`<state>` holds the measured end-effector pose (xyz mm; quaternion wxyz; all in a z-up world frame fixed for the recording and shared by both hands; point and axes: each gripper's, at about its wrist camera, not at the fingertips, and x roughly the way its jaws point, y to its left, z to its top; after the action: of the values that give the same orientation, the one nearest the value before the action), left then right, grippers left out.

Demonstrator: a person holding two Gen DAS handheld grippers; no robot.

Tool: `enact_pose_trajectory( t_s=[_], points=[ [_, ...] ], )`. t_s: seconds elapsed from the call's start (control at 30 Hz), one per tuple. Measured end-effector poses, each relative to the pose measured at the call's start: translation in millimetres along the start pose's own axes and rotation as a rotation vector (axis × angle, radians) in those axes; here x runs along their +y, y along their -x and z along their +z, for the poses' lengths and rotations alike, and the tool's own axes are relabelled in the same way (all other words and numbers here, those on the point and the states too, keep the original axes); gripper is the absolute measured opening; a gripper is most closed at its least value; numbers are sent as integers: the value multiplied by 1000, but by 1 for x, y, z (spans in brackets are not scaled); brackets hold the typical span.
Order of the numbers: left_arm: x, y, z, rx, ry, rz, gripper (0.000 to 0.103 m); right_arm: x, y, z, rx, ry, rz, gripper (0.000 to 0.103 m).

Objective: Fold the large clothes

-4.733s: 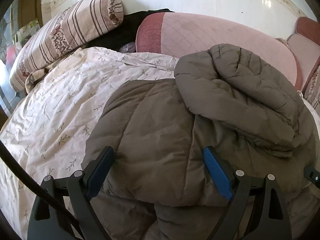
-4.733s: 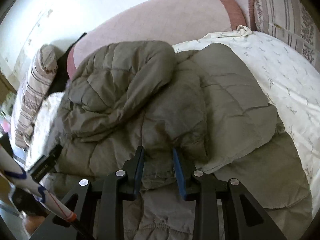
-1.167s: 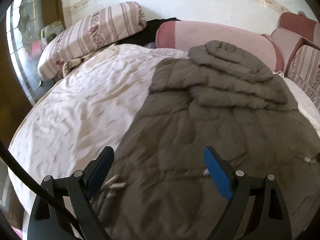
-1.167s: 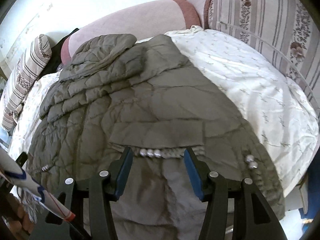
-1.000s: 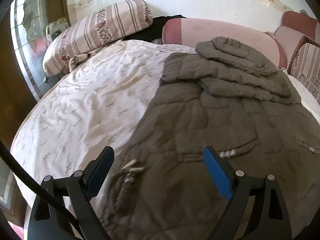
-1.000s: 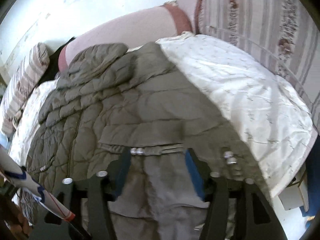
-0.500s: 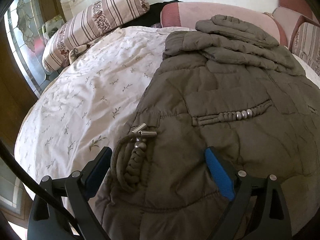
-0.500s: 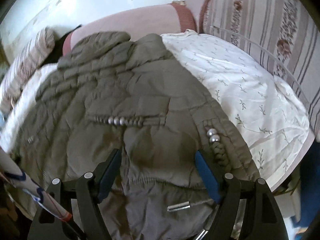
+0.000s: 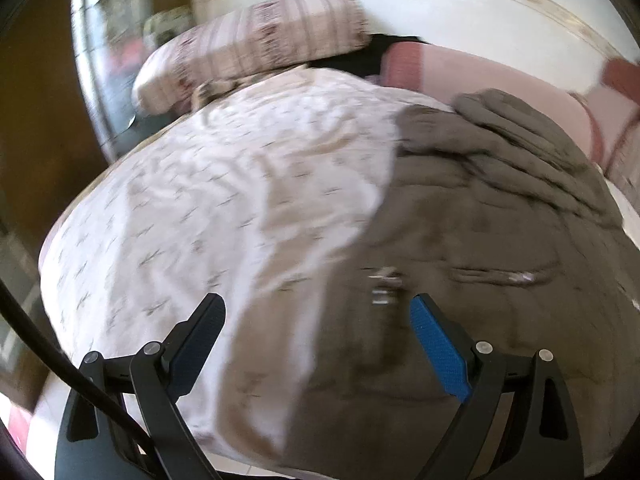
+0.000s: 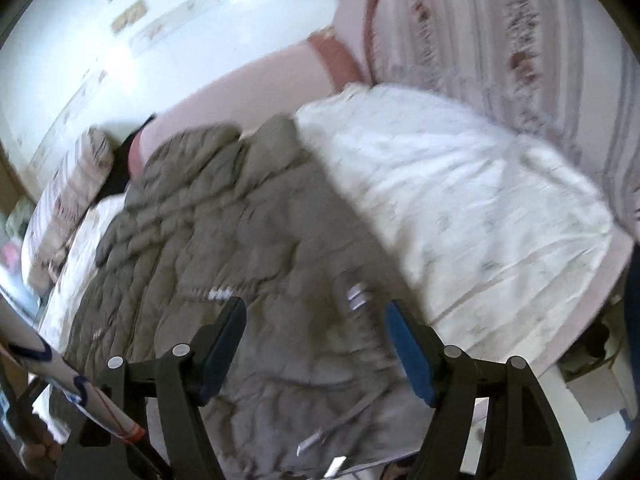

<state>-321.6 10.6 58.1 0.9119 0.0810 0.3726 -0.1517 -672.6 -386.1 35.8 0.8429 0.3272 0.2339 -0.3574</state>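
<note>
Bare bedspread [image 9: 224, 208] flanks the jacket [image 9: 480, 280] both sides; pillows [image 9: 256, 40] and headboard [image 10: 256, 92] block the far end

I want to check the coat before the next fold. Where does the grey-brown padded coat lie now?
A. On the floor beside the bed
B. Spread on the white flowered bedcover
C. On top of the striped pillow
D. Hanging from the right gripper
B: the padded coat lies spread on the flowered bedcover, and both grippers are open above it, holding nothing.
</note>
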Motion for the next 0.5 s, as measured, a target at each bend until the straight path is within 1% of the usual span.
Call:
enact_pose_trajectory(
  t_s=[0.03,0.1,0.2,0.3,0.4,0.5],
  points=[
    [6,-3,0,12,26,0,93,-8,4,4,-17,-25,14,77],
    [18,-11,-1,42,72,-17,93,-24,4,9,-18,-88,31,78],
    [28,-19,-2,68,107,-42,93,-54,-6,11,17,-207,19,78],
    [38,-25,-6,102,163,-85,93,-76,-14,7,49,-322,63,78],
    [48,-31,-9,135,224,-141,93,-89,-22,1,99,-384,94,78],
    [51,-30,-12,140,238,-166,93,-94,-29,-7,148,-433,132,78]
  ],
)
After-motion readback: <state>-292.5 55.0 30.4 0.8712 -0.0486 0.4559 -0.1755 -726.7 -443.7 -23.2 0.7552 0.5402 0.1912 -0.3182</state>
